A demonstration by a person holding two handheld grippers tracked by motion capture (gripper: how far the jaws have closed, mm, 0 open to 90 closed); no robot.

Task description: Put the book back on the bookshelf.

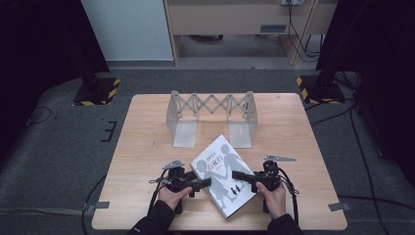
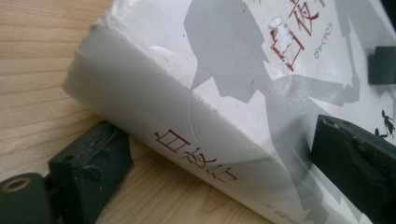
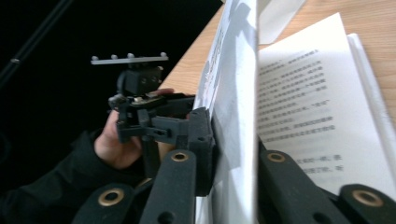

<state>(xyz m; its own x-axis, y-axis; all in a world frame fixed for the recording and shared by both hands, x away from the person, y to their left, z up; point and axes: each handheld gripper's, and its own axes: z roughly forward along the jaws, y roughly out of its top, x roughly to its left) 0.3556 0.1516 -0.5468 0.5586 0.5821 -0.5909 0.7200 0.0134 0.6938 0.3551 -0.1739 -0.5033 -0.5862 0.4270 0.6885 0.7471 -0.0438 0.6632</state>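
Note:
A thick white book [image 1: 222,176] with grey silhouettes and red characters lies slantwise on the wooden table [image 1: 147,147], near the front edge. My left gripper [image 1: 203,185] is at its left side with the jaws wide open. In the left gripper view [image 2: 219,149] one jaw rests on the table beside the spine [image 2: 187,144] and the other lies over the cover. My right gripper [image 1: 240,175] comes in from the right. Seen along the right gripper [image 3: 231,154], the front cover [image 3: 233,93] stands lifted and pinched between its jaws, with a printed page [image 3: 308,107] bared beside it.
A grey expanding book rack [image 1: 210,115] stands at the back middle of the table. Bare wood lies between it and the book. The person's left hand [image 3: 116,144] holds the other gripper close by. Dark floor, cables and yellow-striped stand bases surround the table.

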